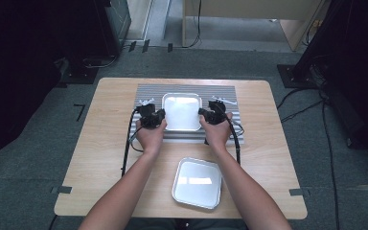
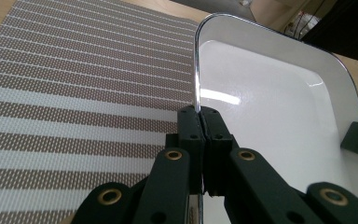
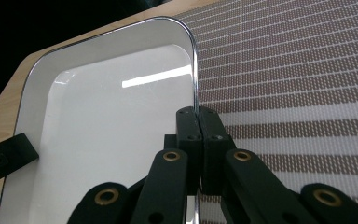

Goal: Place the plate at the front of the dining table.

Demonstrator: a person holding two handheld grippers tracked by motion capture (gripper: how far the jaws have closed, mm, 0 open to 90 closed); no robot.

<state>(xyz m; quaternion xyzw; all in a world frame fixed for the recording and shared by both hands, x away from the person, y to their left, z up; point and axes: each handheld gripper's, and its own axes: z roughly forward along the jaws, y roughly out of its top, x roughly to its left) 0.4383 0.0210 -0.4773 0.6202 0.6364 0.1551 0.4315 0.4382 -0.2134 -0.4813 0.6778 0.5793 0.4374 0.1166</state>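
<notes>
A white enamel tray (image 1: 182,111) with a dark thin rim sits over the striped placemat (image 1: 146,91) at the table's middle. My left gripper (image 1: 160,116) is shut on the tray's left rim (image 2: 197,70); its jaws (image 2: 199,122) pinch the thin edge between them. My right gripper (image 1: 203,113) is shut on the tray's right rim (image 3: 195,65), jaws (image 3: 198,122) closed tight on the edge. The tray's white inside (image 2: 270,102) (image 3: 107,121) holds nothing. Each gripper view shows the opposite gripper's black jaw tip across the tray.
A second white tray (image 1: 197,182) lies on the wooden table (image 1: 105,158) near the front edge, between the person's forearms. Cables trail from both grippers toward the person. Dark equipment and floor cables surround the table.
</notes>
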